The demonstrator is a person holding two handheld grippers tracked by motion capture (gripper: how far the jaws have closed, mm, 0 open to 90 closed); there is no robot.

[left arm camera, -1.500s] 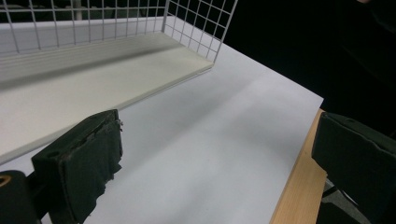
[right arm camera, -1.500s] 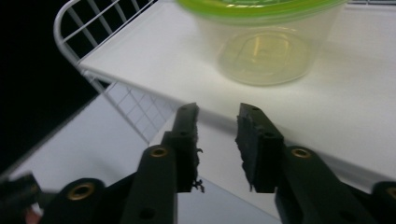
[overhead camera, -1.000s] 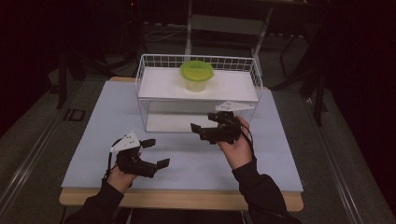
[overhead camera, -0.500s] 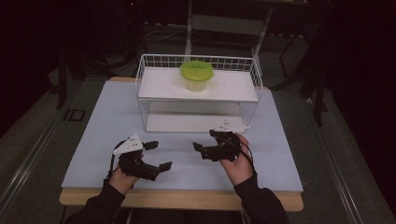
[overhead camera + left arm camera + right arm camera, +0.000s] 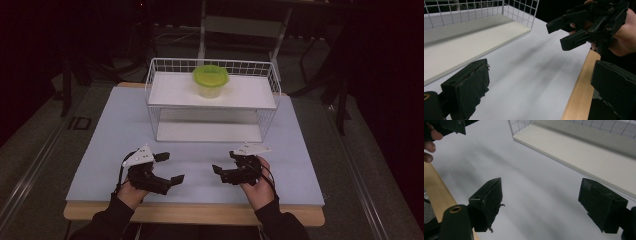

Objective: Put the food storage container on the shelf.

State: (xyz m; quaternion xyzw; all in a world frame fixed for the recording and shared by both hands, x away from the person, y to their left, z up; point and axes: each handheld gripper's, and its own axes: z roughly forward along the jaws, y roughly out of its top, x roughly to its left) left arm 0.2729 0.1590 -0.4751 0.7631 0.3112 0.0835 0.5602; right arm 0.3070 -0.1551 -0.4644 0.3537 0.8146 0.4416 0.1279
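Both jaws spread, left gripper (image 5: 169,168) and right gripper (image 5: 224,163) near table (image 5: 100,145) front edge, bare mat between.

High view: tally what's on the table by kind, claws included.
Wire rack: 1
Green-lidded container: 1
Hand-held claws: 2, left claw and right claw, both open and empty
Total: 4

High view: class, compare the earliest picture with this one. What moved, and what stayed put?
The right hand-held gripper drew back from the rack toward the table's near edge, jaws open and empty. The left hand-held gripper barely shifted. The green tub stayed on the rack's top shelf.
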